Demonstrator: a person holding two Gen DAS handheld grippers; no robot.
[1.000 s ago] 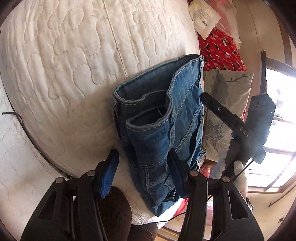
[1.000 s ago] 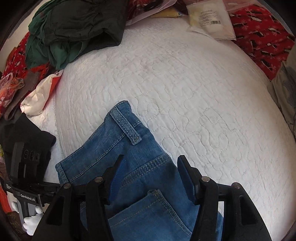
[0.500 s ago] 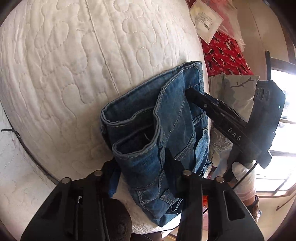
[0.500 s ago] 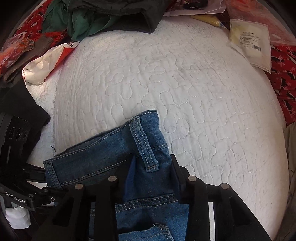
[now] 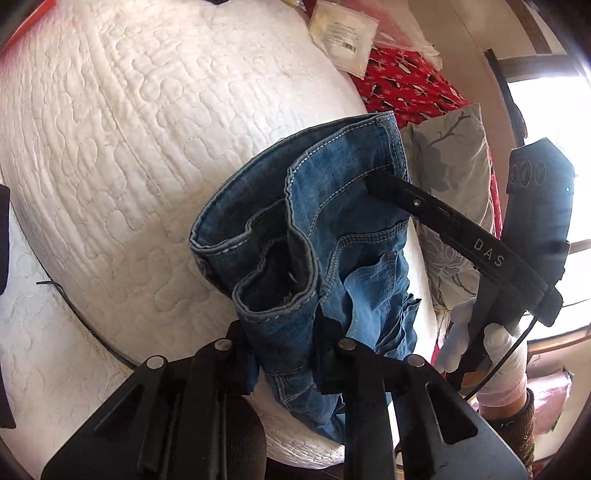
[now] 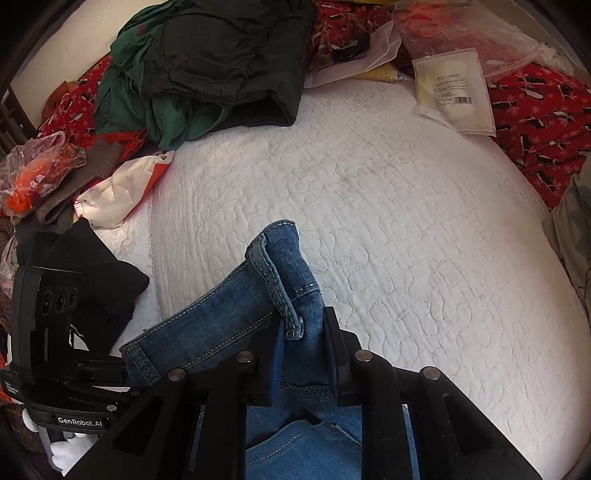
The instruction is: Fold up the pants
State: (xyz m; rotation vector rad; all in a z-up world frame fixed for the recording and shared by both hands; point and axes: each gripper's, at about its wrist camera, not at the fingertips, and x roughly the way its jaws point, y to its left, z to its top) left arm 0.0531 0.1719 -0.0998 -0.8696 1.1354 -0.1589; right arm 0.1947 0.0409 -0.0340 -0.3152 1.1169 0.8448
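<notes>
item: blue denim pants (image 5: 343, 236)
state: folded, bunched, hem openings facing lens
pose: waistband corner with belt loop (image 6: 277, 284) raised
location: centre to lower centre, both views

**Both hand-held grippers clamped on the jeans**

Left hand-held gripper (image 5: 284, 354) is at the bottom, fingers closed tight around the bunched hem end of the folded jeans (image 5: 332, 236), which lie at the mattress's (image 5: 129, 147) right edge and hang over its near corner. The right hand-held gripper (image 5: 373, 181) reaches in from the right, a white-gloved hand (image 5: 484, 350) on its handle, its tip buried in the denim near the far corner of the fold. Past the right edge: a grey floral pillow (image 5: 447, 158), red patterned fabric (image 5: 402, 85), and a flat white packet (image 5: 343, 33).
</notes>
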